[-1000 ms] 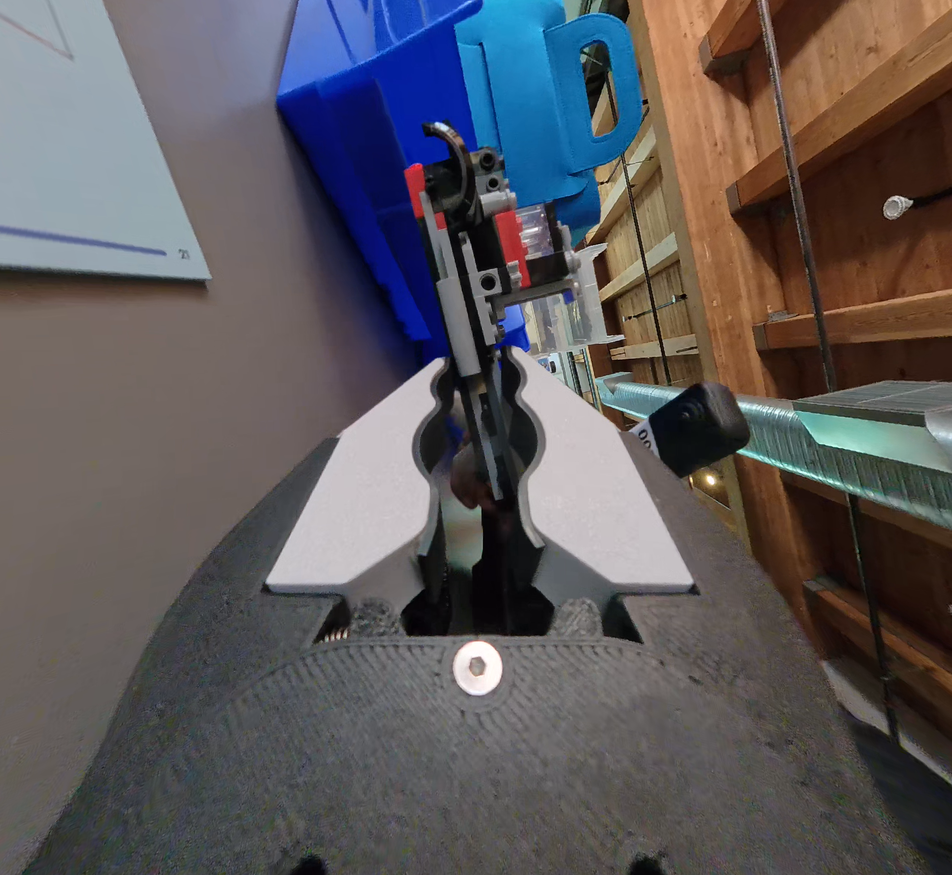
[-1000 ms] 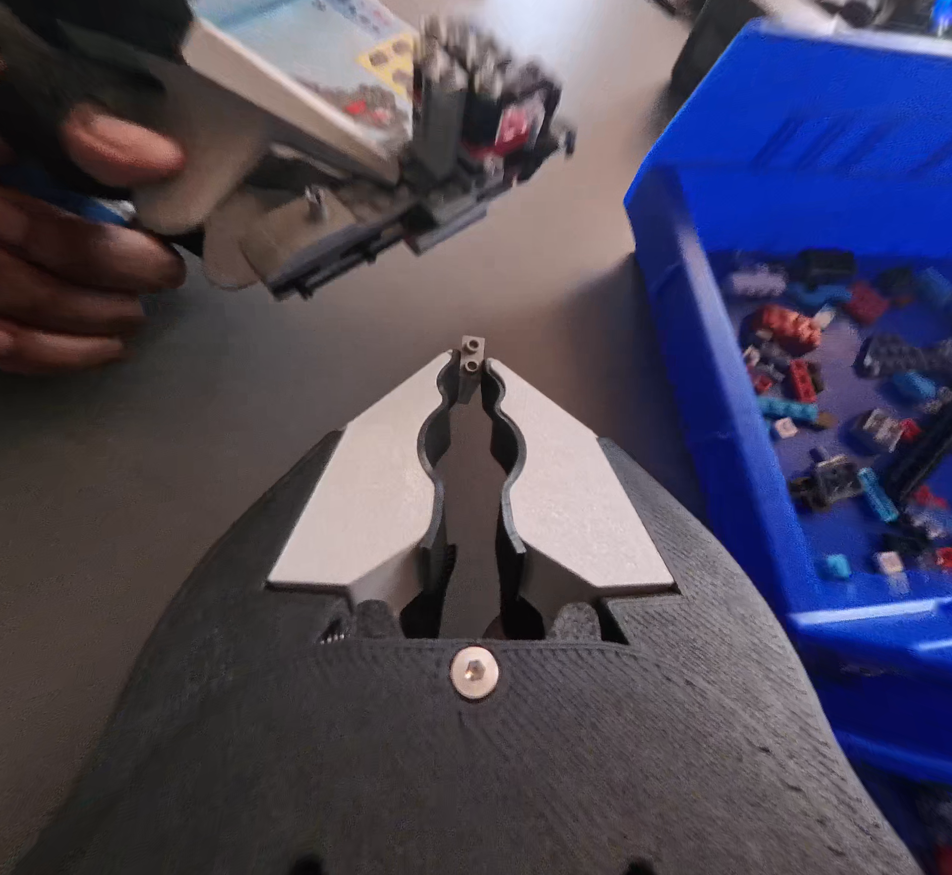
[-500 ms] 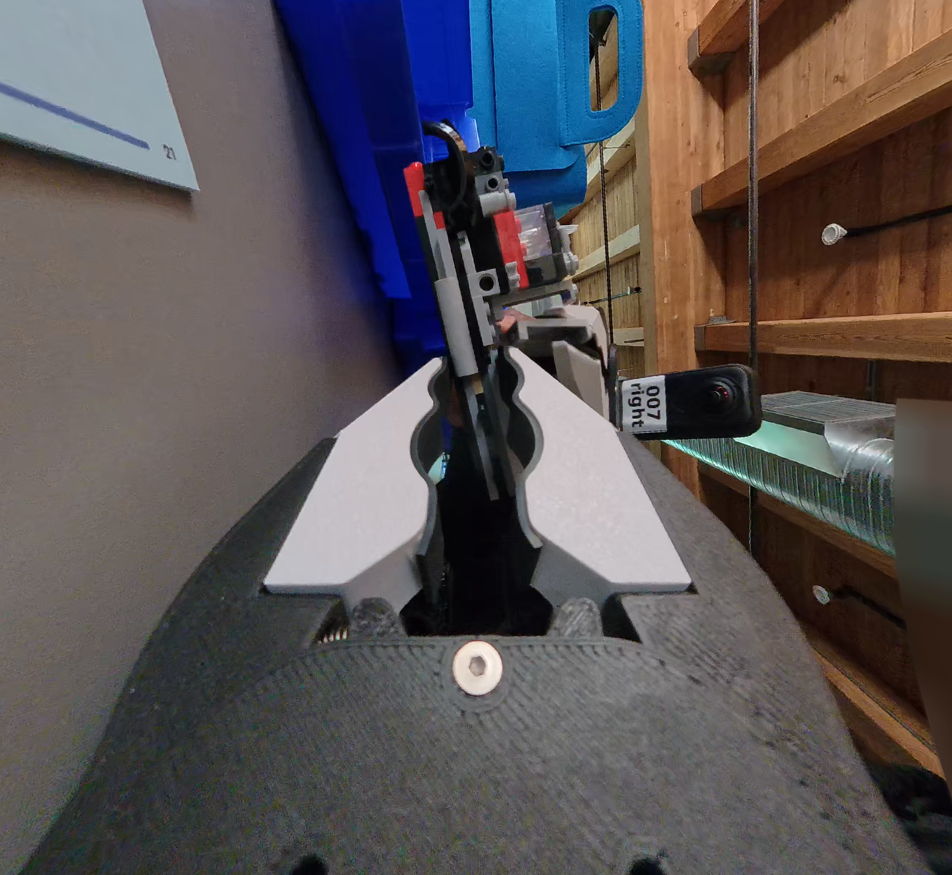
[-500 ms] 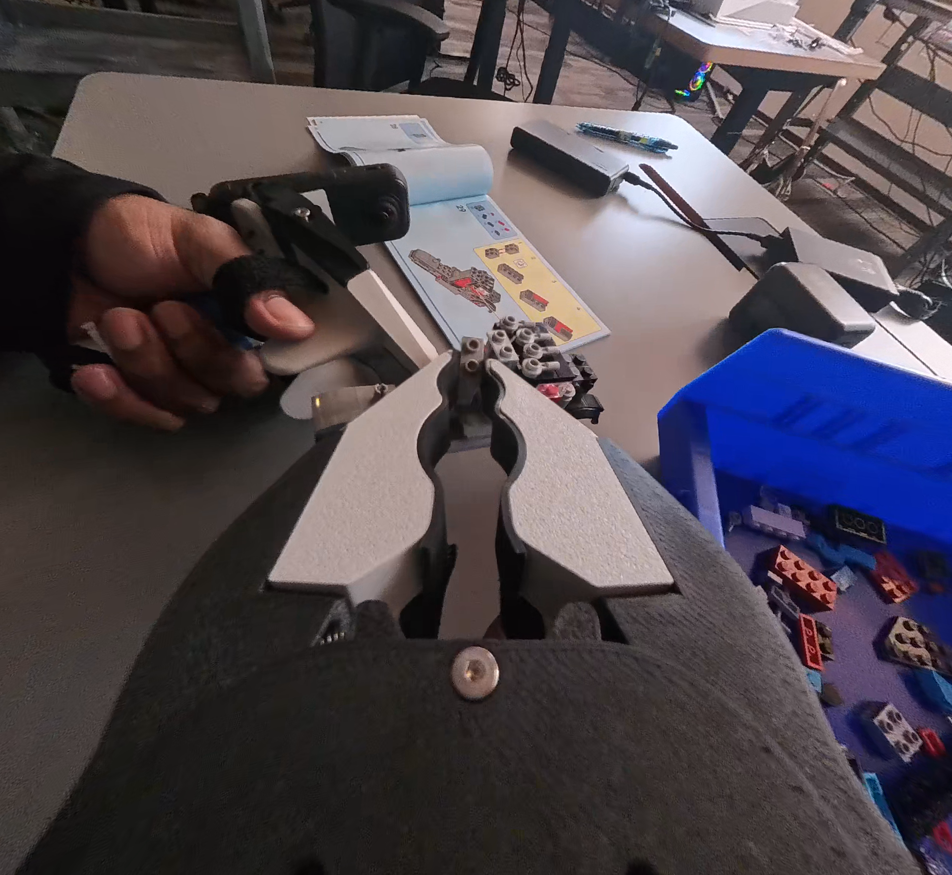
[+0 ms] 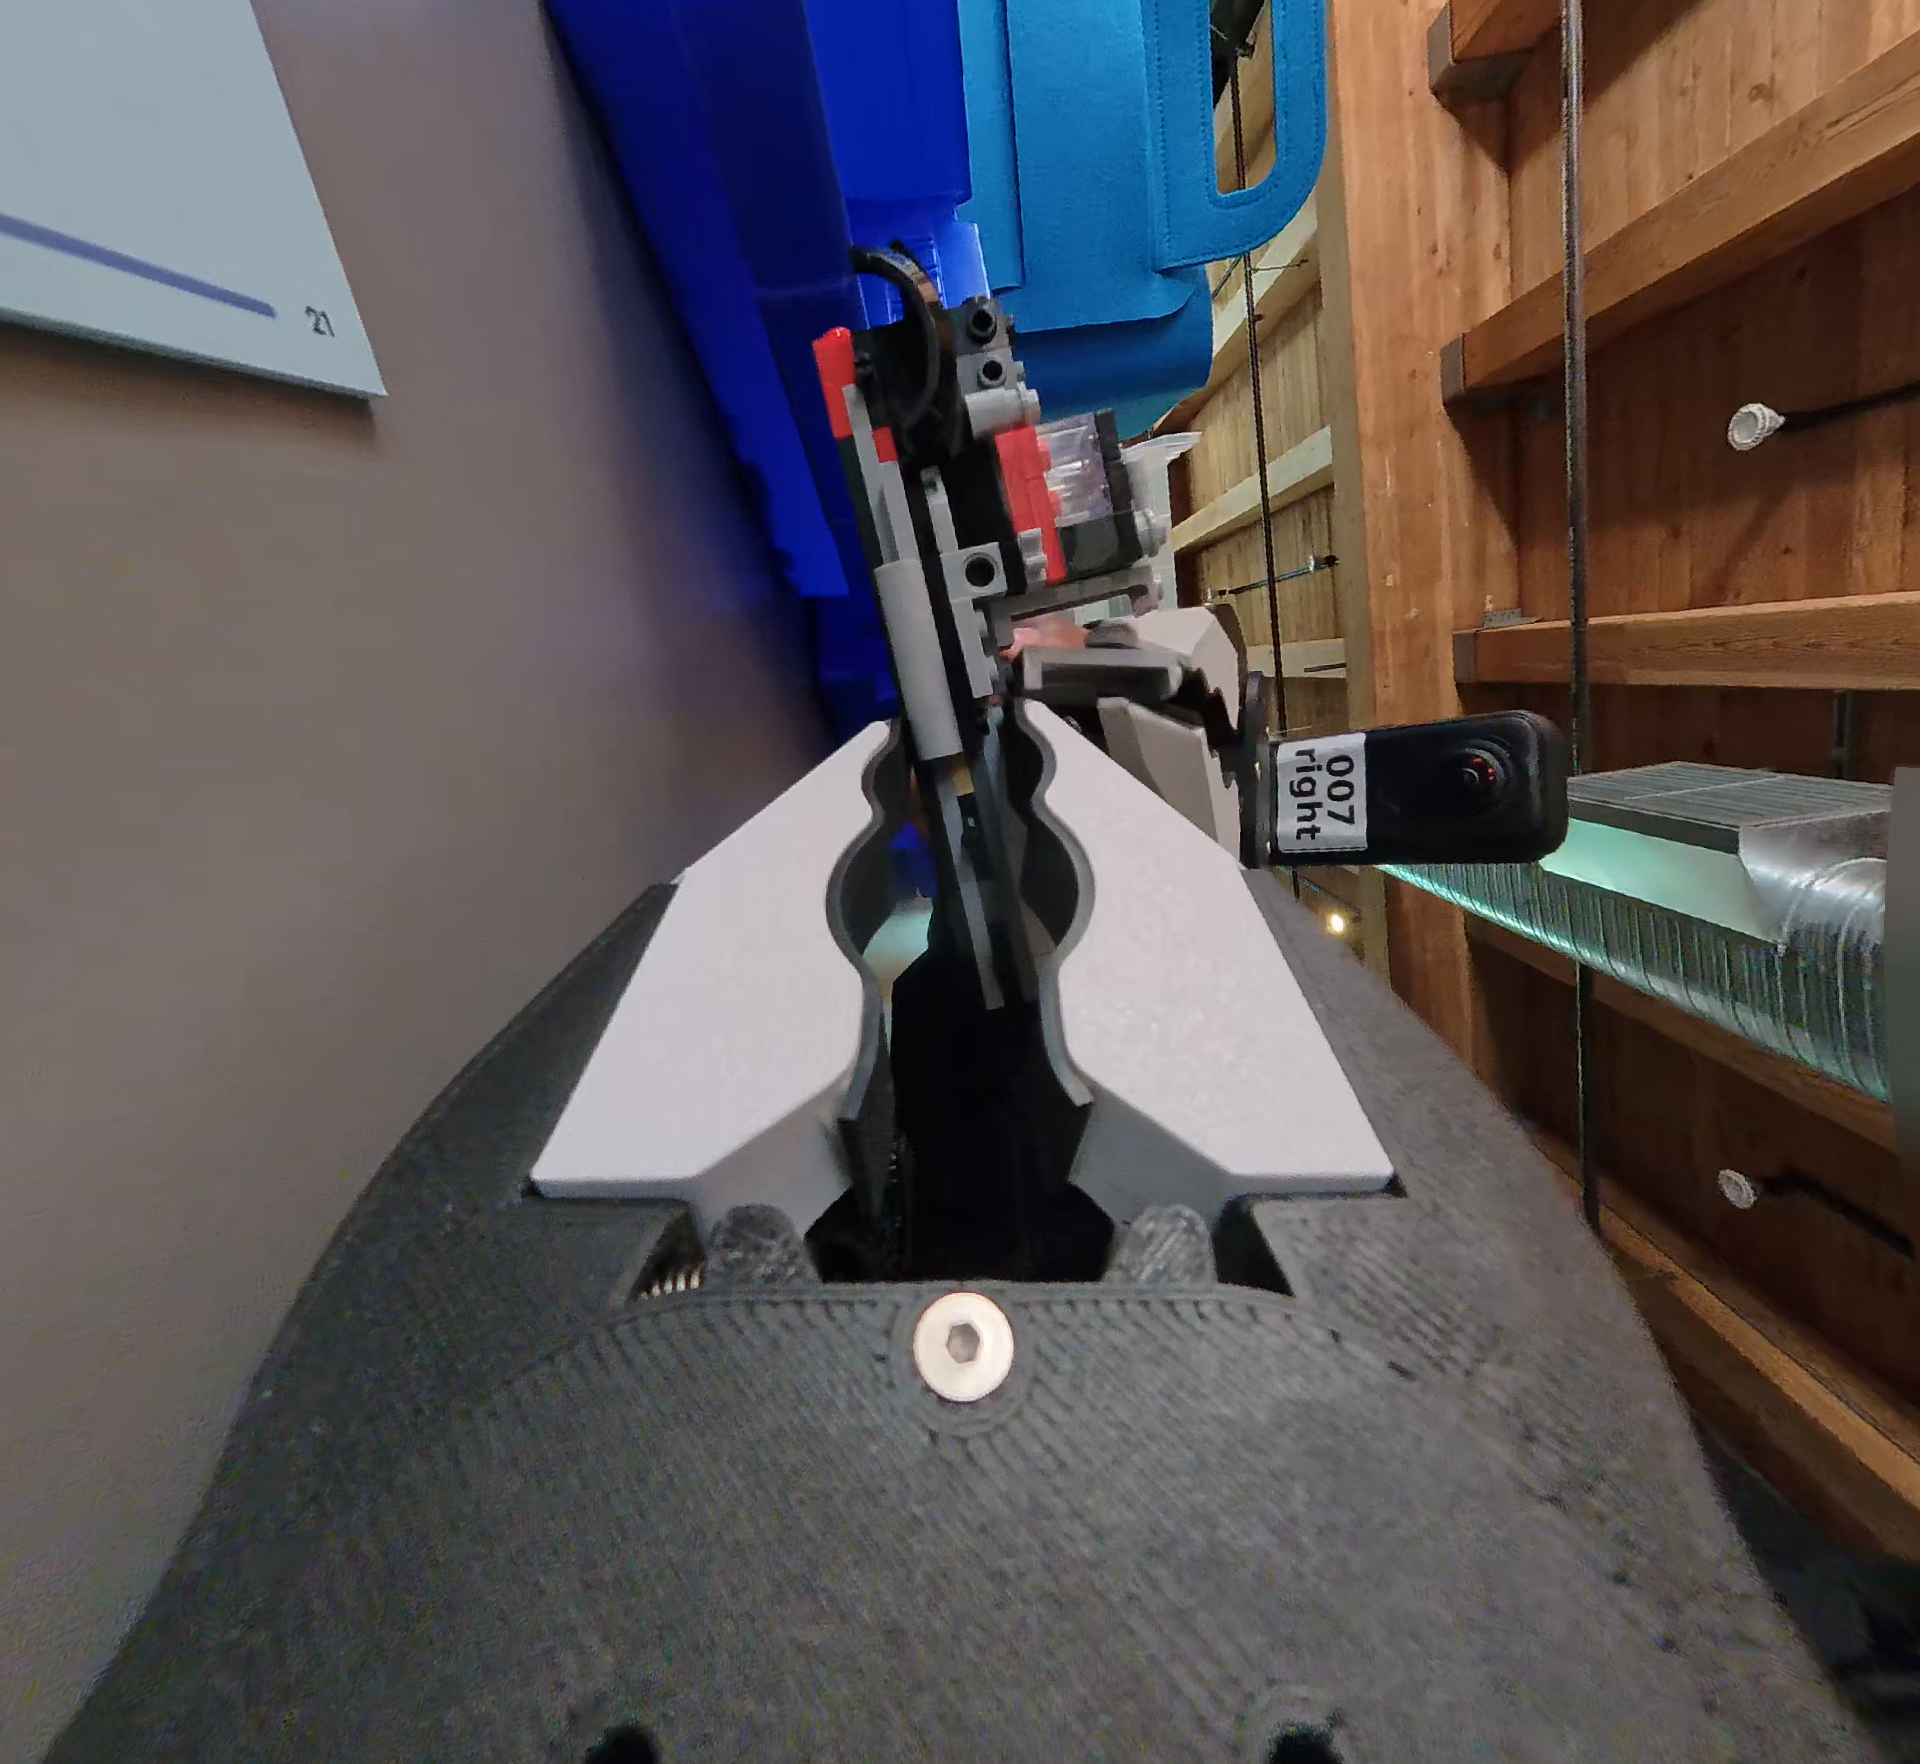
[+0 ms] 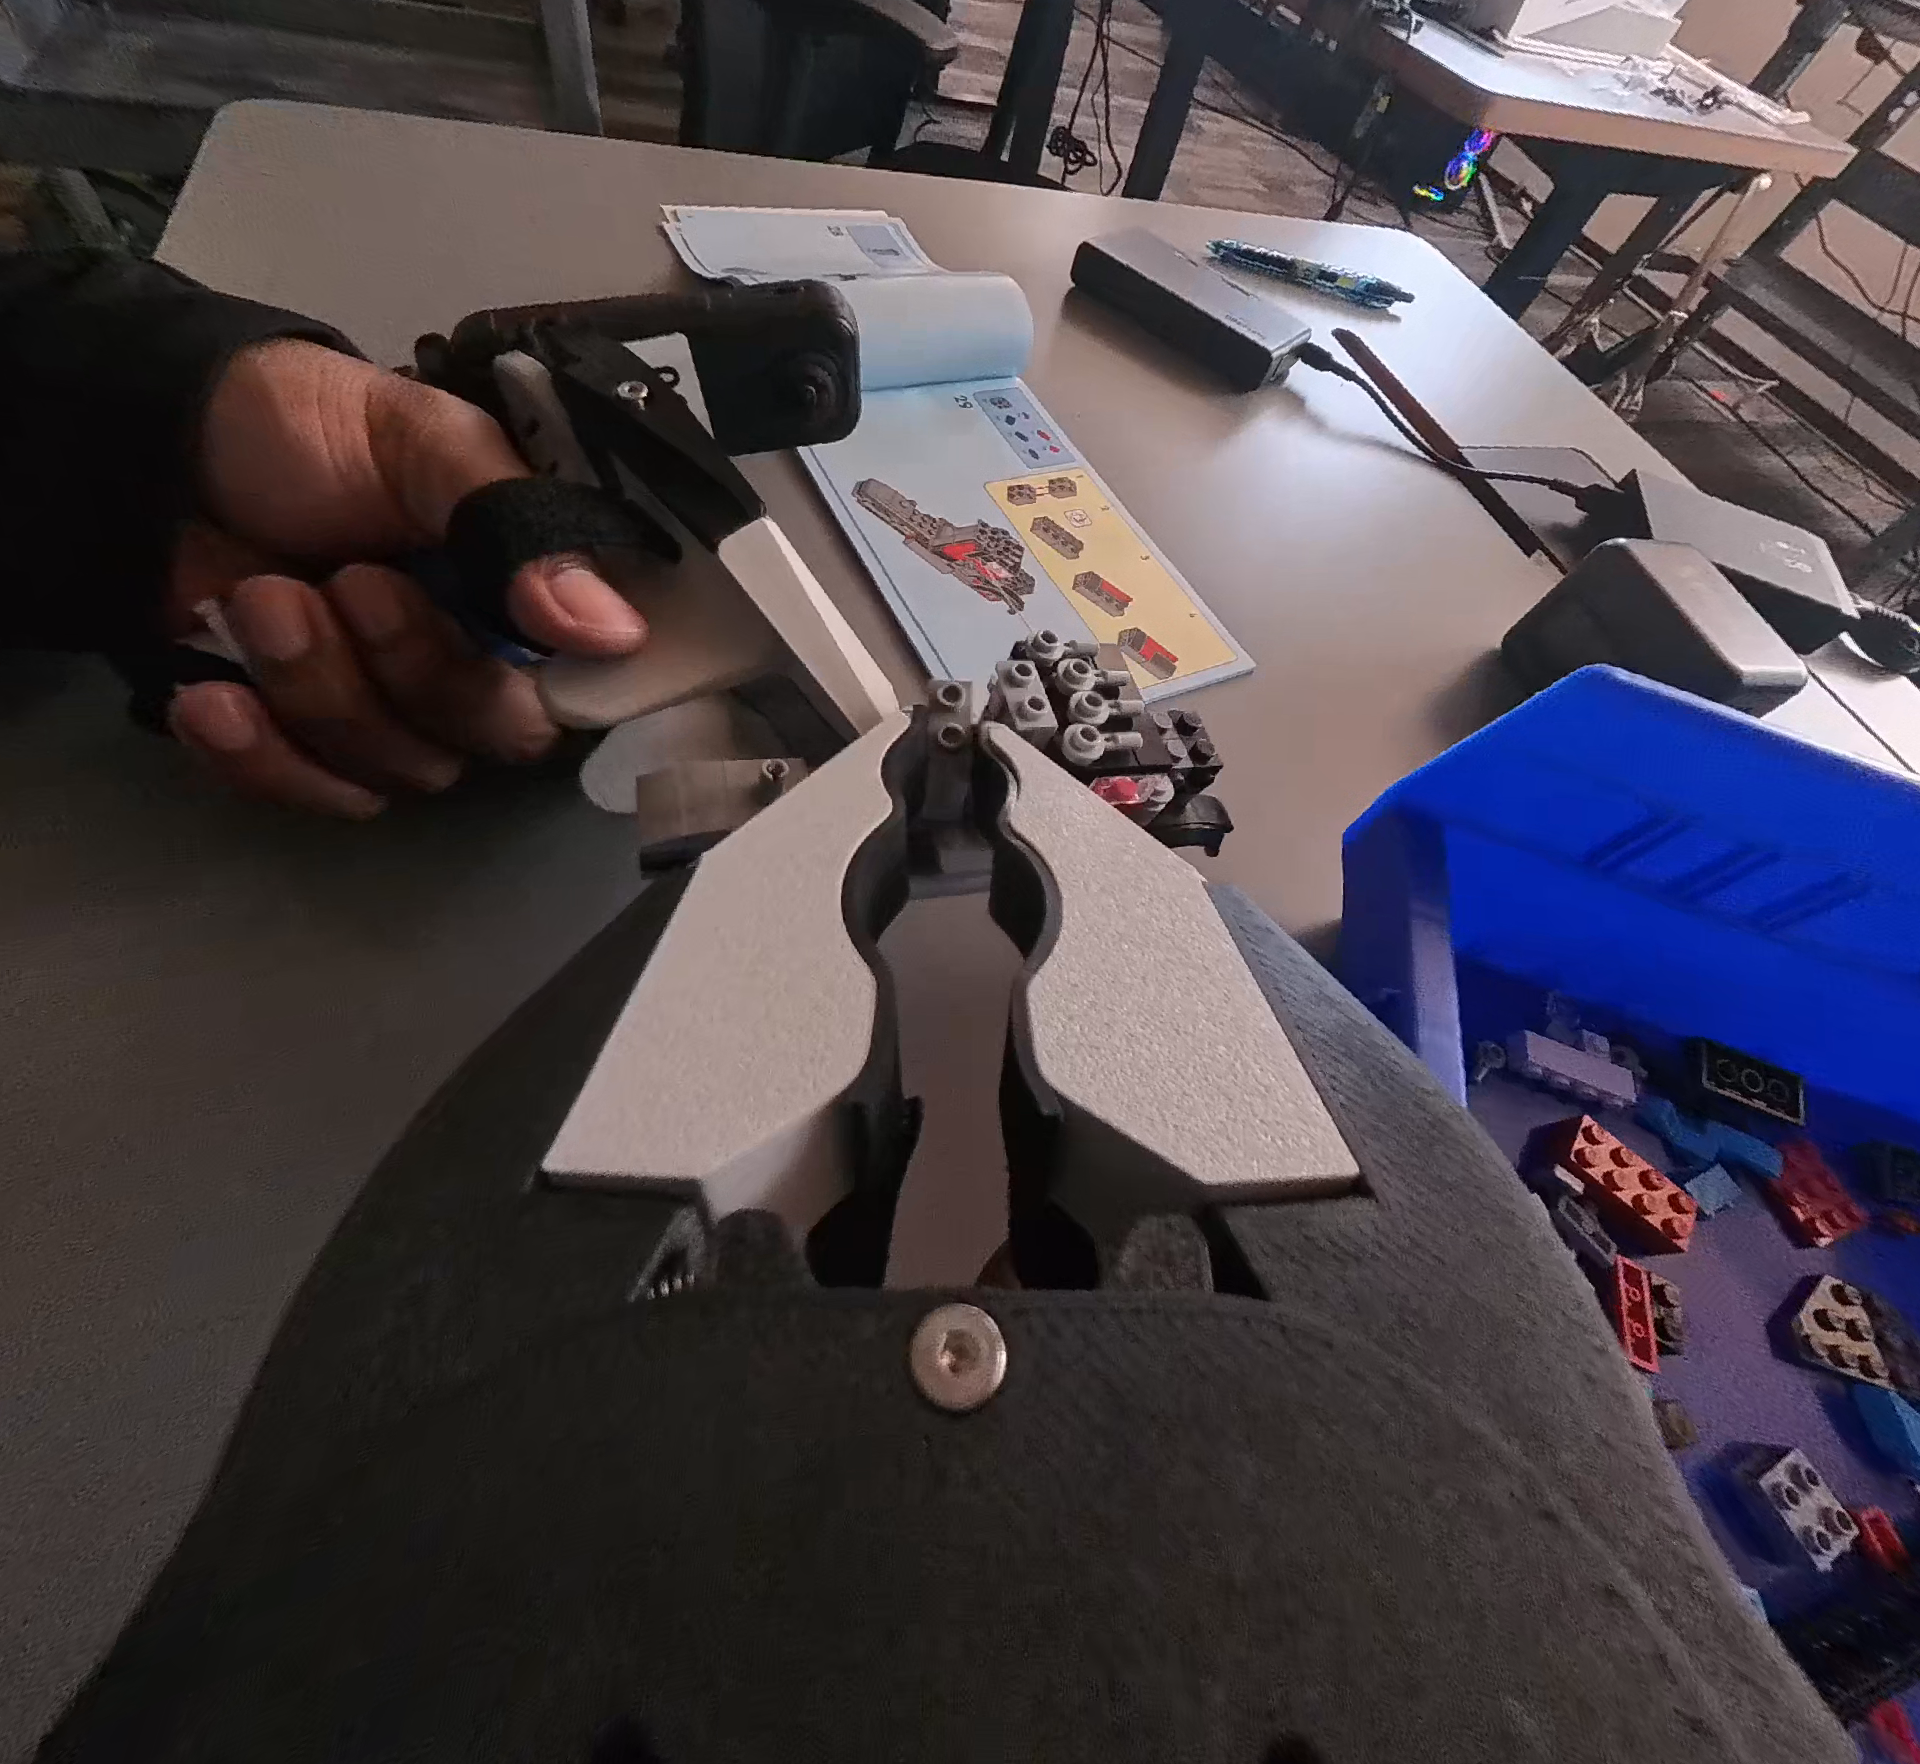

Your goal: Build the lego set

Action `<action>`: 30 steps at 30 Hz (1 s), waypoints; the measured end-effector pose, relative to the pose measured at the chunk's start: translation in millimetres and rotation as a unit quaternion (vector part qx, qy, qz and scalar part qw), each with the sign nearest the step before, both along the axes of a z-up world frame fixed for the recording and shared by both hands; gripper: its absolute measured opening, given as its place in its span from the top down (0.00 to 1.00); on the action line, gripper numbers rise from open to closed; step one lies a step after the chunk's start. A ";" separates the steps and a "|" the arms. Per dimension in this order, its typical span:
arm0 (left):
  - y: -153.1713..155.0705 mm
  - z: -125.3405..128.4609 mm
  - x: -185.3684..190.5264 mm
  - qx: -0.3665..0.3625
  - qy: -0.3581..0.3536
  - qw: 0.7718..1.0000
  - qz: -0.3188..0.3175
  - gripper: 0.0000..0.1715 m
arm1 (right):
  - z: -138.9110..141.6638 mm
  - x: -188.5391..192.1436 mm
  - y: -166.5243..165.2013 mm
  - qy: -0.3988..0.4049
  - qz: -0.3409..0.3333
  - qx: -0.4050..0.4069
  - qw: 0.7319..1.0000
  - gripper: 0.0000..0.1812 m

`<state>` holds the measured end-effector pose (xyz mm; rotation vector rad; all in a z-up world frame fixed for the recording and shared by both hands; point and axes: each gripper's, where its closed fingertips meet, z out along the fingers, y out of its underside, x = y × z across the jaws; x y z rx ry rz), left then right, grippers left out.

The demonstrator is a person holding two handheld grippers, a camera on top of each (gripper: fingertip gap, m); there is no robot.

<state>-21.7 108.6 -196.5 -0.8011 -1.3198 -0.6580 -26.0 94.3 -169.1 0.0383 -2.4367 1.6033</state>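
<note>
My left gripper (image 5: 961, 738) is shut on the base of a grey, black and red lego model (image 5: 961, 509), held on edge above the table. In the right wrist view the same model (image 6: 1101, 727) sticks out past my right gripper (image 6: 951, 727), with the left gripper's fingers (image 6: 790, 592) holding it from the left. My right gripper is shut on a small grey two-stud brick (image 6: 945, 717), which is right beside the model's grey studs. The right gripper's fingers (image 5: 1122, 675) show in the left wrist view, against the model's right side.
A blue bin (image 6: 1621, 893) with several loose bricks stands at the right. An open instruction booklet (image 6: 997, 509) lies behind the model. A power bank (image 6: 1184, 322), a pen (image 6: 1309, 270), cables and dark boxes lie at the back right. A hand (image 6: 353, 571) holds the left gripper. The grippers are tip to tip, or close to it.
The right gripper with its small grey brick has come in from below the model to sit right against its studs. The left gripper has turned a little and holds the model steady.
</note>
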 end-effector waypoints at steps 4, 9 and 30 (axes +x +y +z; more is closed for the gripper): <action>0.8 0.1 0.6 -0.004 0.003 1.000 -0.001 0.89 | 0.3 0.5 0.9 -0.003 0.003 -0.002 1.000 0.95; 2.0 -0.1 1.5 -0.009 0.005 1.000 -0.003 0.89 | 0.5 1.5 -0.1 -0.008 0.011 -0.011 1.000 0.95; 12.6 2.4 8.7 -0.044 0.035 0.998 -0.036 0.89 | 2.6 9.3 11.8 0.017 0.068 0.000 0.998 0.95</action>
